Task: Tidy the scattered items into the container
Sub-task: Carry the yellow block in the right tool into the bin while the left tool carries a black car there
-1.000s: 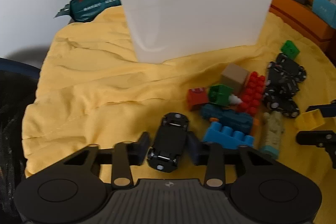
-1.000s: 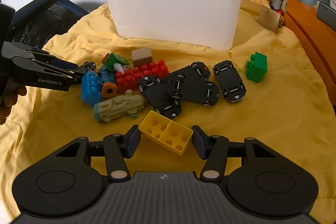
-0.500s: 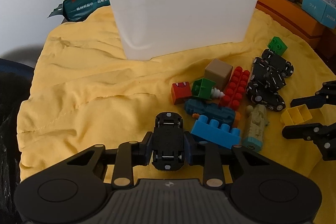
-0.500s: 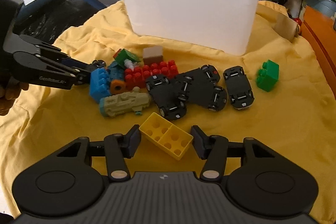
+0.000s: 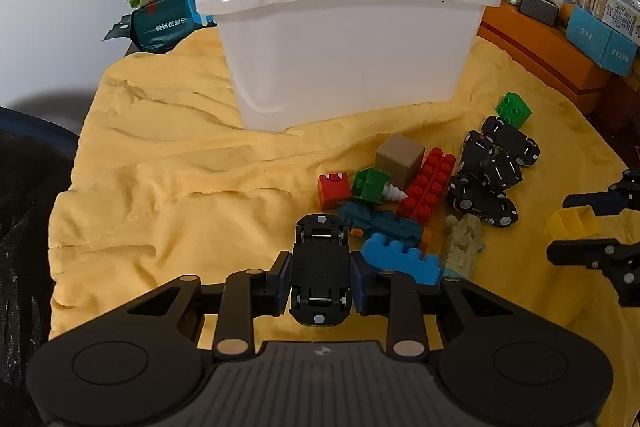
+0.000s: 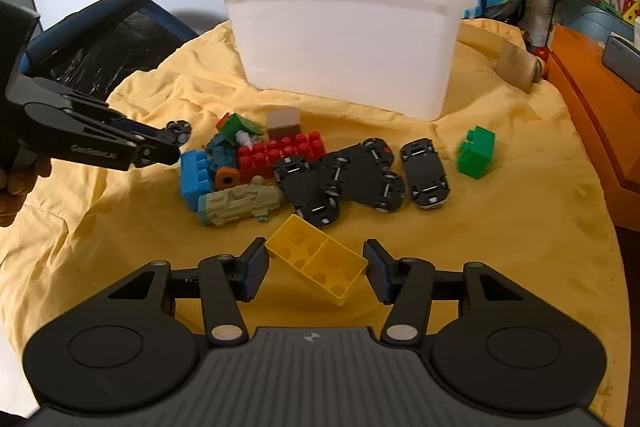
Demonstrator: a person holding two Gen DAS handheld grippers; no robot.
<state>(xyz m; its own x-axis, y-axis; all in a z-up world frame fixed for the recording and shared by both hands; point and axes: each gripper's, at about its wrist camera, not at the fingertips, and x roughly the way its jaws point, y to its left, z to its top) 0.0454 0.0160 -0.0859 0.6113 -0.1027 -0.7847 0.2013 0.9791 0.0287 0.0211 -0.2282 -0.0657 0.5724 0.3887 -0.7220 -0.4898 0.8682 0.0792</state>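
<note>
left tongs [image 5: 320, 277], lettered "genrobot.ai", clamp black toy car [image 5: 320, 267]; right tongs [image 6: 316, 269] apart around yellow brick [image 6: 316, 265].

On my left I see bare yellow cloth [image 5: 168, 163] running up to the white container [image 5: 344, 43], an open lane. To the right the toy pile [image 5: 404, 195] and overturned black cars [image 6: 360, 175] crowd the way. The container's top is open.
</note>
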